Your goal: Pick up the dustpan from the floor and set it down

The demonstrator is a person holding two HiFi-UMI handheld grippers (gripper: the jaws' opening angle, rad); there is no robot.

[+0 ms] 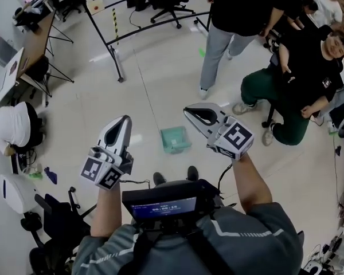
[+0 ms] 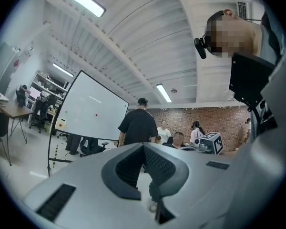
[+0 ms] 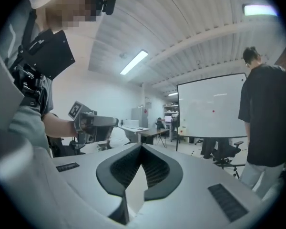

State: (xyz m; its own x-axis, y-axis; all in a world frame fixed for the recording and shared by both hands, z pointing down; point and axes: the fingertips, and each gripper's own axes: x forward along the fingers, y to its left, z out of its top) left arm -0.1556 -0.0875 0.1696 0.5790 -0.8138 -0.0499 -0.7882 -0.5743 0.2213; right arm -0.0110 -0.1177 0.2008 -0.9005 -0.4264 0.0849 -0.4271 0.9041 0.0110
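Observation:
The dustpan (image 1: 175, 139), pale green, lies on the light floor in the head view, just ahead of my shoes (image 1: 159, 178). Both grippers are held up at chest height, far above it, and point level. My left gripper (image 1: 125, 120) is to the dustpan's left, my right gripper (image 1: 187, 109) to its right. In the left gripper view the left gripper (image 2: 144, 145) has its jaws met at the tip with nothing between them. The right gripper (image 3: 142, 146) is likewise shut and empty. Neither gripper view shows the dustpan.
A standing person in black (image 1: 241, 4) and a seated person (image 1: 298, 79) are beyond the dustpan on the right. A whiteboard stand (image 1: 117, 39) and an office chair (image 1: 172, 4) stand at the back. A desk (image 1: 34, 39) and bags (image 1: 14, 125) line the left.

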